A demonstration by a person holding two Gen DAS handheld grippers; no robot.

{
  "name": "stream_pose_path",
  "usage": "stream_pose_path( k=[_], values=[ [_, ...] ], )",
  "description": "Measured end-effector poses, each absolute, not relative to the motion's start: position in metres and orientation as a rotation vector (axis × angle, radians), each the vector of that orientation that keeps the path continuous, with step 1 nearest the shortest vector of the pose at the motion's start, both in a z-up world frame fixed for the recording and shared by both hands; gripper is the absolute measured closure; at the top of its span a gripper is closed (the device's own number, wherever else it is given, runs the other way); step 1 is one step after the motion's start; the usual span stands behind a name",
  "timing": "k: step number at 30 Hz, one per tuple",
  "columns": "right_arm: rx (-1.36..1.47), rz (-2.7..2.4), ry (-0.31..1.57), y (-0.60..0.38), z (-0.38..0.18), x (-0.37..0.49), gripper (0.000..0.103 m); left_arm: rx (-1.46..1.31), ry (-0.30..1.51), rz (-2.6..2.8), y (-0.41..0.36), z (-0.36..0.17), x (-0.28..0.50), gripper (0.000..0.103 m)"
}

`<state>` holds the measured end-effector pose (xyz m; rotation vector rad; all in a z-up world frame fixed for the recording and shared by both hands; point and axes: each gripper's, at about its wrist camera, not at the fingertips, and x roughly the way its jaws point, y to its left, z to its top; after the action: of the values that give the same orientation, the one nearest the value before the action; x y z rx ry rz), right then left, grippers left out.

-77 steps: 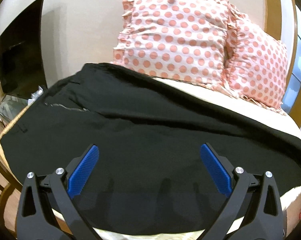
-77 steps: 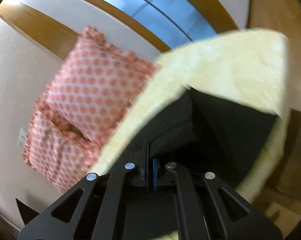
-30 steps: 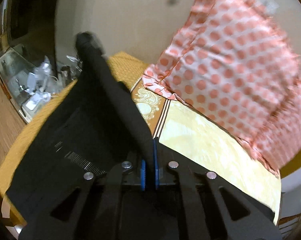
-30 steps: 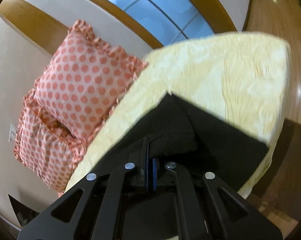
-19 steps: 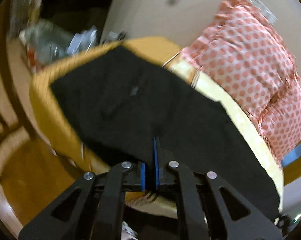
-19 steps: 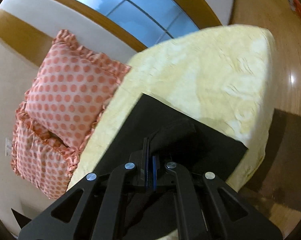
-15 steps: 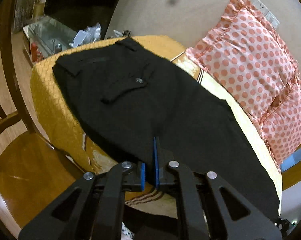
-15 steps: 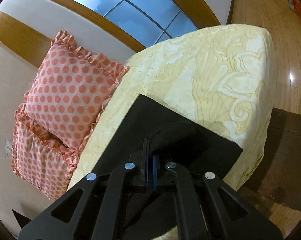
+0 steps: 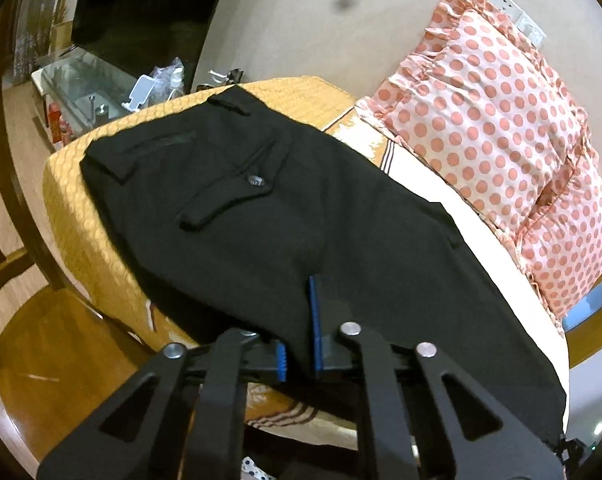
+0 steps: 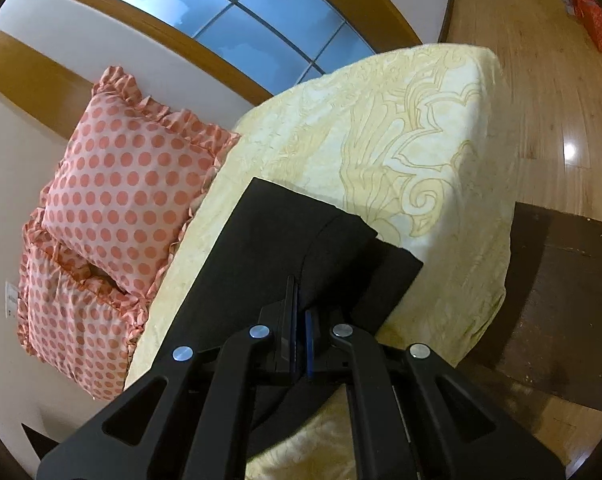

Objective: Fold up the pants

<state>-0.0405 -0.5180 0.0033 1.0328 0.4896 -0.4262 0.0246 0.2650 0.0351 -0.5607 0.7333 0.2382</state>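
Observation:
Black pants lie folded lengthwise along the bed, waistband and back pocket at the far left end. My left gripper has its jaws slightly apart over the near edge of the pants, with cloth between the blue pads. In the right wrist view the leg ends of the pants lie on the cream bedspread. My right gripper is shut on a raised fold of the leg cloth near the hem.
Two pink polka-dot pillows lean on the wall behind the pants, also in the right wrist view. A cluttered glass table stands left of the bed. Wooden chair parts and wood floor surround the bed's edges.
The left gripper, open 2.6 s ago, closed on the pants and drew them flat toward the near edge; now its jaws have parted a little. The right gripper stays shut on the leg end.

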Motion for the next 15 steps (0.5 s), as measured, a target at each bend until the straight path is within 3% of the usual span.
stream_pose_path(
  k=[11, 15],
  values=[
    [1.001, -0.453, 0.509, -0.506, 0.000, -0.046, 0.100, -0.551, 0.737, 0.233, 0.280, 0.035, 0.028, 0.096],
    [0.975, -0.466, 0.502, -0.509, 0.002, -0.047, 0.100, -0.618, 0.732, 0.214, 0.281, 0.021, 0.019, 0.082]
  ],
)
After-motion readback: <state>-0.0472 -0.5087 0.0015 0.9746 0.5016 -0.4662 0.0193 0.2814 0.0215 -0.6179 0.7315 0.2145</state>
